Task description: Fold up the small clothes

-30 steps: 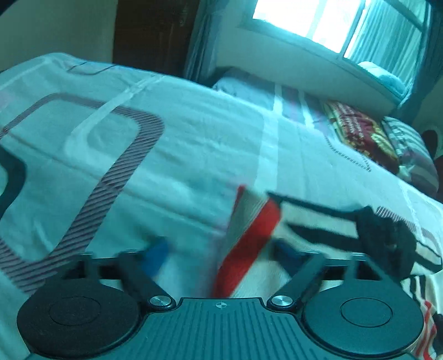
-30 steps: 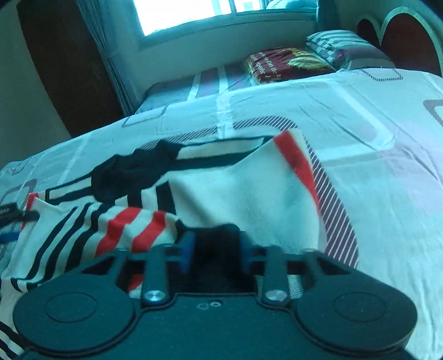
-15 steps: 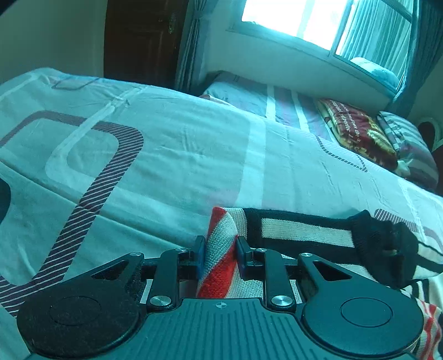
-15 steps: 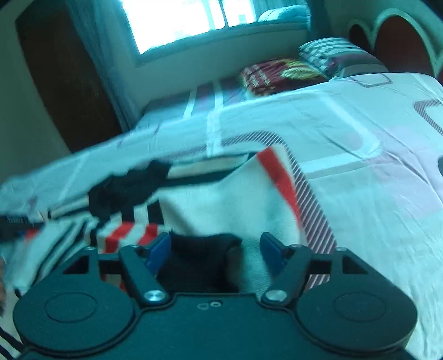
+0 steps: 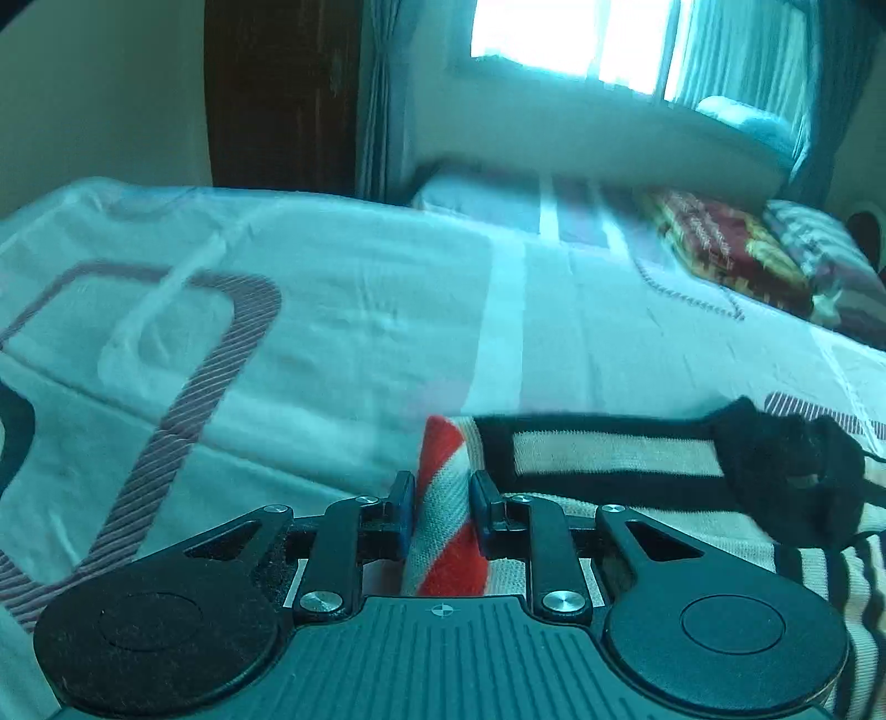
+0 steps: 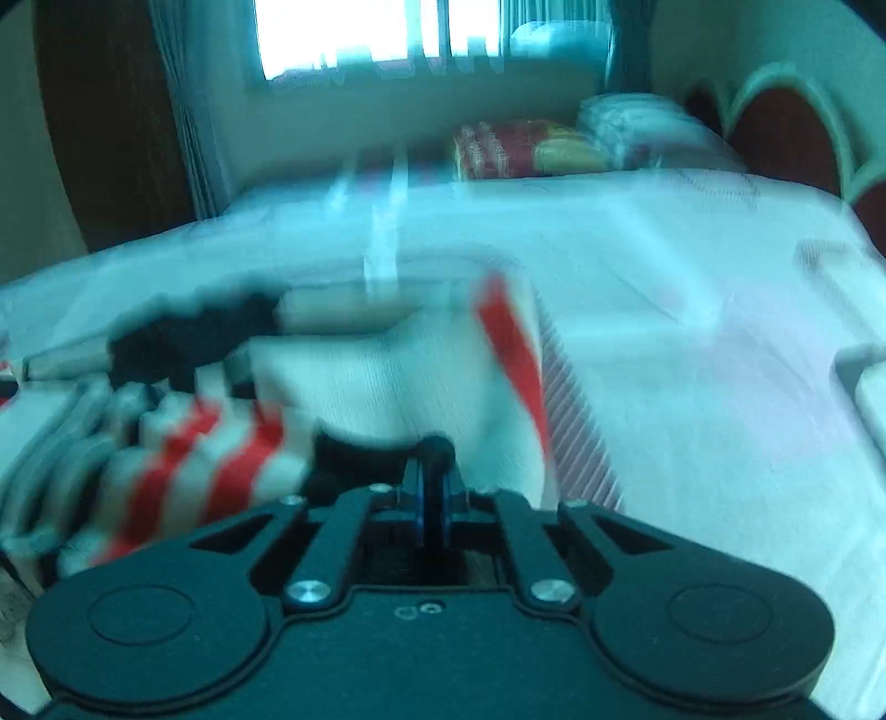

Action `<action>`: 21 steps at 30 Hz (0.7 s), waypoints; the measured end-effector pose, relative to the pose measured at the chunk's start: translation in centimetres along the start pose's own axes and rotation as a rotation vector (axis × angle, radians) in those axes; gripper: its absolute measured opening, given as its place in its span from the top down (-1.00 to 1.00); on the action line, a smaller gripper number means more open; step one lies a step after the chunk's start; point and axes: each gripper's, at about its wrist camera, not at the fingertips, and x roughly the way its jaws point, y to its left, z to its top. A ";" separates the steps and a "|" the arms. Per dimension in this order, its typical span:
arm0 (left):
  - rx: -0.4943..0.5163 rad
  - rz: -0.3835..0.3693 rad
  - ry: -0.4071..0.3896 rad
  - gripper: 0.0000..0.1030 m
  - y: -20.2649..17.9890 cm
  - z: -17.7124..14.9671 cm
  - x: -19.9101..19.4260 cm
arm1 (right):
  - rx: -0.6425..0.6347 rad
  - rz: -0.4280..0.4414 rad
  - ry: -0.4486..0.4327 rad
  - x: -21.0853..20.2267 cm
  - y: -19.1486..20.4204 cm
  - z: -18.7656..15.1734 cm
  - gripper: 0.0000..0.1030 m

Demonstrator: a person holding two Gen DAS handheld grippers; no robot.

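Observation:
A small striped knit garment [image 5: 609, 459], cream with black and red bands and a black collar [image 5: 786, 471], lies on the bed. My left gripper [image 5: 441, 515] is shut on its red-and-cream striped edge [image 5: 443, 498]. In the blurred right wrist view the same garment [image 6: 387, 376] spreads ahead with a red band [image 6: 515, 354] at its right side. My right gripper [image 6: 432, 498] is shut on a black hem [image 6: 365, 459] of the garment at its near edge.
The bed sheet [image 5: 332, 332] is pale with dark striped loop patterns. Pillows [image 5: 731, 249] lie at the head of the bed under a bright window [image 5: 570, 39]. A dark wooden door [image 5: 277, 94] stands at the left. A headboard [image 6: 786, 133] is at far right.
My left gripper closed on the garment's striped edge and still holds it. My right gripper opened half a second ago and has now shut on the black hem; the right view is moving.

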 end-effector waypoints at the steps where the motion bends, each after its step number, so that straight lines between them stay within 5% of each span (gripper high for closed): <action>1: 0.012 0.005 0.000 0.56 -0.2 0.1 -0.2 | 0.004 -0.005 -0.011 -0.3 0.1 0.2 0.58; 3: -0.030 -0.002 0.001 0.56 0.3 0.5 -1.1 | 0.030 -0.017 -0.075 -1.7 -0.3 0.5 0.38; 6: -0.064 -0.028 -0.029 0.56 0.7 0.6 -3.8 | 0.033 0.052 -0.137 -3.4 0.1 1.1 0.36; 11: -0.029 -0.113 0.009 0.56 -0.1 -3.5 -8.1 | -0.041 0.148 -0.075 -2.9 2.9 0.4 0.40; 15: 0.085 -0.084 -0.011 0.57 -0.7 -7.5 -8.7 | -0.097 0.138 0.000 -0.6 3.4 -1.9 0.27; 17: 0.124 -0.071 -0.033 0.57 -0.8 -7.7 -8.8 | -0.086 0.143 0.002 -0.6 3.2 -1.7 0.27; 21: 0.037 -0.084 -0.005 0.56 -0.1 -6.6 -10.5 | -0.049 0.179 -0.033 -2.4 3.2 -1.4 0.22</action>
